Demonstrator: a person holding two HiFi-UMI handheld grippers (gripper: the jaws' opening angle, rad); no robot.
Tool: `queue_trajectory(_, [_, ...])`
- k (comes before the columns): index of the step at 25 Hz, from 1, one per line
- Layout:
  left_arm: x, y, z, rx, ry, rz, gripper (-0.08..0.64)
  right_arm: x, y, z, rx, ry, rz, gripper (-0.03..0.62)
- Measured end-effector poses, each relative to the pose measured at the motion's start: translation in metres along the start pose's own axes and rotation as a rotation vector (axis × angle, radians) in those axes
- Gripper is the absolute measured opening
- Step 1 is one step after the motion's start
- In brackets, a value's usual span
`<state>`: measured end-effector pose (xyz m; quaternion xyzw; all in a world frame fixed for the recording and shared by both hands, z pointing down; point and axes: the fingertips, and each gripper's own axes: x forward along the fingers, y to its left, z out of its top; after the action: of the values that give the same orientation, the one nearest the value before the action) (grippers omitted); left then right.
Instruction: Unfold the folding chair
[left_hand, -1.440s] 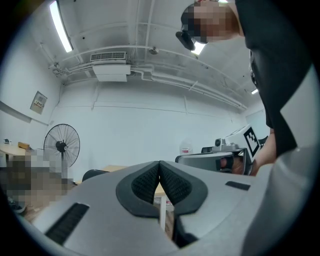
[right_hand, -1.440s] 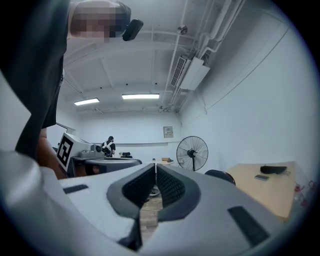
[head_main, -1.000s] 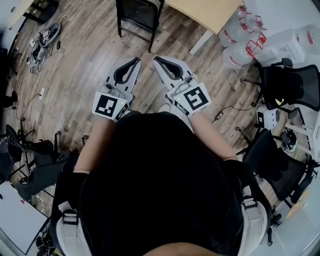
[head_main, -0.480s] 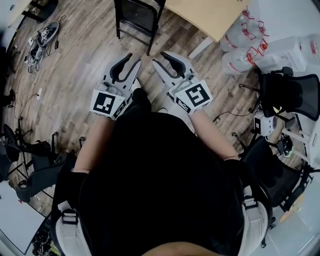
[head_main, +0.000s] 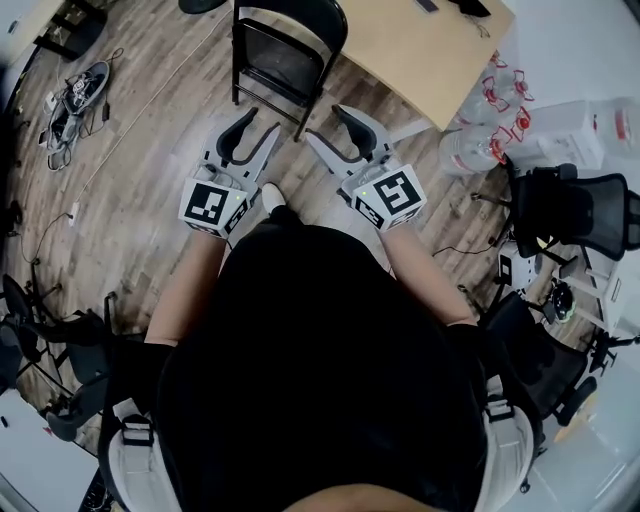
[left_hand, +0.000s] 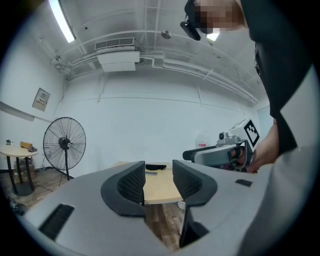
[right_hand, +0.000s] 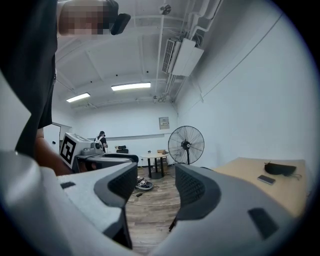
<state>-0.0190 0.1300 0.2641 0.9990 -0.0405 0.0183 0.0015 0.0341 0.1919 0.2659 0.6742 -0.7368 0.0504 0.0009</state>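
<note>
Item, nearest: left tool (head_main: 263, 124) and right tool (head_main: 325, 122), one in each of the person's hands, held out level and side by side ahead of the body, both aimed the same way. Condition: jaws of each tool opening, pads apart, nothing between them. The left gripper view shows only the far desk (head_main: 420, 40) and plank floor (head_main: 150, 160) through the gap; the right gripper view shows only floor and open room. Item, next out: folding chair (head_main: 282, 58), black, on its legs on the floor just beyond the tool tips and beside the desk's near edge, with neither tool touching it. From above, its dark seat panel and rounded back lie close together, so how far the seat is down cannot be told. Item, beyond: the pale desk, water bottles (head_main: 480, 140) at its right end, and a standing fan (left_hand: 64, 144) against the far wall. Step in hand, as judged: the approach, tools readied for a grasp, unfolding not yet begun. Next move, as judged: bring the tools in to the frame, one to steady the back and the other to take the seat's front edge, then draw the two apart, keeping the feet from sliding on the planks.
</note>
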Motion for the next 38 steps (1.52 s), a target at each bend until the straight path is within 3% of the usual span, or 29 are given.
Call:
queue_trajectory(6, [0.033, 0.079, -0.002, 0.009, 0.014, -0.038, 0.169, 0.083, -0.03, 0.006, 0.022, 0.013, -0.026, 0.233])
queue_trajectory(10, [0.054, 0.114, -0.005, -0.025, 0.017, -0.069, 0.169, 0.12, -0.047, 0.005, 0.034, 0.024, -0.042, 0.235])
queue_trajectory(17, [0.093, 0.16, -0.017, -0.041, 0.049, -0.036, 0.173, 0.164, -0.096, 0.005, 0.046, 0.036, -0.028, 0.239])
queue_trajectory(22, [0.129, 0.184, -0.028, -0.058, 0.083, 0.027, 0.193, 0.191, -0.147, -0.005, 0.051, 0.048, 0.016, 0.25])
queue_trajectory(32, [0.22, 0.223, -0.029, -0.023, 0.126, 0.227, 0.193, 0.251, -0.254, -0.004, 0.033, 0.129, 0.232, 0.252])
queue_trajectory(38, [0.262, 0.242, -0.033, -0.056, 0.12, 0.352, 0.193, 0.283, -0.317, -0.028, 0.007, 0.257, 0.298, 0.252])
